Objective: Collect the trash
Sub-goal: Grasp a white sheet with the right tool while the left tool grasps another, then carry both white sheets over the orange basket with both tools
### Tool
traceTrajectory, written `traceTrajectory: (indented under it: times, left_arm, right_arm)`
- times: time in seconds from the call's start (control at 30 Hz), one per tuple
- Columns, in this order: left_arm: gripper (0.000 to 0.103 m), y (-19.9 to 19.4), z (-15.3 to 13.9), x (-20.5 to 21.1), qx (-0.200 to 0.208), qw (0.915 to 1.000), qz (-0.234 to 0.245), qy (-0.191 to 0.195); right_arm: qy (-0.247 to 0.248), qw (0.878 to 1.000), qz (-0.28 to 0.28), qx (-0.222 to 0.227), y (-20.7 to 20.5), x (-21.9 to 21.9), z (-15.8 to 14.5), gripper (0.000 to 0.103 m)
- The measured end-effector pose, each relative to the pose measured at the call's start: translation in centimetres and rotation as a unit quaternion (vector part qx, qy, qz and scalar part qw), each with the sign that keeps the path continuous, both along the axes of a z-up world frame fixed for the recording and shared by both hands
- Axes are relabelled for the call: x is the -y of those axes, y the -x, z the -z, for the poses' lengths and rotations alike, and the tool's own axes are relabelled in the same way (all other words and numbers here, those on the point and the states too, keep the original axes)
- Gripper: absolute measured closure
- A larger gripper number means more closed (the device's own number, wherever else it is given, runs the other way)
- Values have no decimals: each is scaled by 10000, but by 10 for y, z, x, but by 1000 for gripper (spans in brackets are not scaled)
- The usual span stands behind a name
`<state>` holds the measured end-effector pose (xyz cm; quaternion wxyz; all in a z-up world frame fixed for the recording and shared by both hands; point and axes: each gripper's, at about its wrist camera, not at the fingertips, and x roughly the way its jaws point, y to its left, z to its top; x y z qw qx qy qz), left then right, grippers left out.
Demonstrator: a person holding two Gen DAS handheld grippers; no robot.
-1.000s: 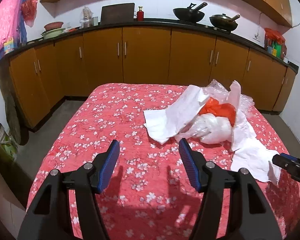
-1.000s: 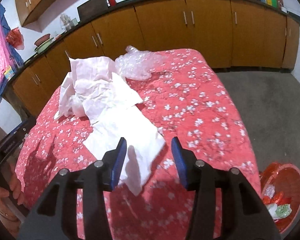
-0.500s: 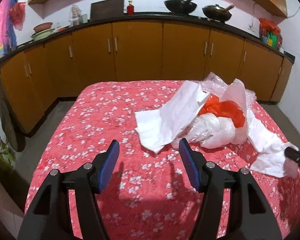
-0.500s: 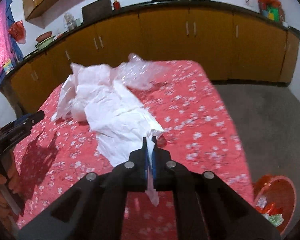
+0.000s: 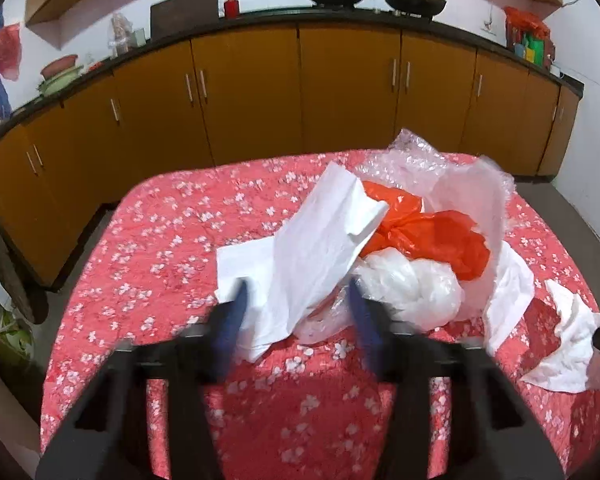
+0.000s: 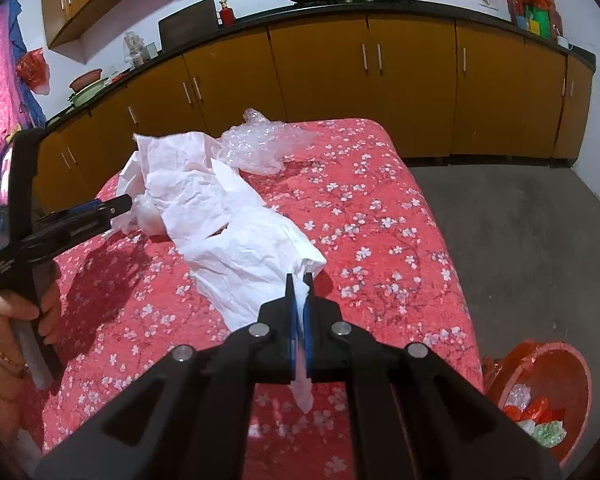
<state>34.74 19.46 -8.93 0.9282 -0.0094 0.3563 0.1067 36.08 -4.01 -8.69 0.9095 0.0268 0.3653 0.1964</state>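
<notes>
Right claw [image 6: 299,280]: clamped on white paper sheet [image 6: 236,256], pinched edge trailing out below the blue pads. Against the frame a second ago, when wide apart over the same sheet: now closed, grip secured half a second back and kept. Sheet lifted slightly at its 5 o'clock corner, the rest draped on the tabletop [image 6: 380,208] in its red floral cloth.

Left claw [image 5: 296,312]: apart, nothing between the pads; motion-blurred. Compared with the earlier frames: advanced toward the pile, pads now flanking the near edge of folded white paper [image 5: 316,248]; contact not determinable.

Trash pile, left wrist view, at 1 o'clock from the left claw: orange plastic bag [image 5: 432,240], white plastic bag [image 5: 412,292], bubble wrap [image 5: 428,160]; all heaped together, touching.

Red basket [image 6: 548,396]: on the floor at 4 o'clock in the right wrist view, off the tabletop's edge, already holding scraps.

Judgement: first piece captured; next, carry toward the basket, likely dragging the sheet's long tail across the cloth. Second grasp by the left claw apparently imminent. Bulk of trash not yet collected.
</notes>
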Motion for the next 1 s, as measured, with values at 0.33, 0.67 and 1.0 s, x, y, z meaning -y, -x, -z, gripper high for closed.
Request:
traceTrajectory:
  times: [0.33, 0.67, 1.0]
  left_arm:
    - [100, 46, -7, -37, 170, 9991, -142, 359]
    - [100, 70, -29, -35, 482, 9981, -133, 362]
    - [100, 74, -48, 5, 737, 9955, 375, 454]
  right_arm:
    - [20, 9997, 175, 162, 5, 11, -5, 98]
    - [60, 9979, 423, 479, 16, 22, -22, 98]
    - [169, 9940, 681, 835, 32, 41, -39, 98]
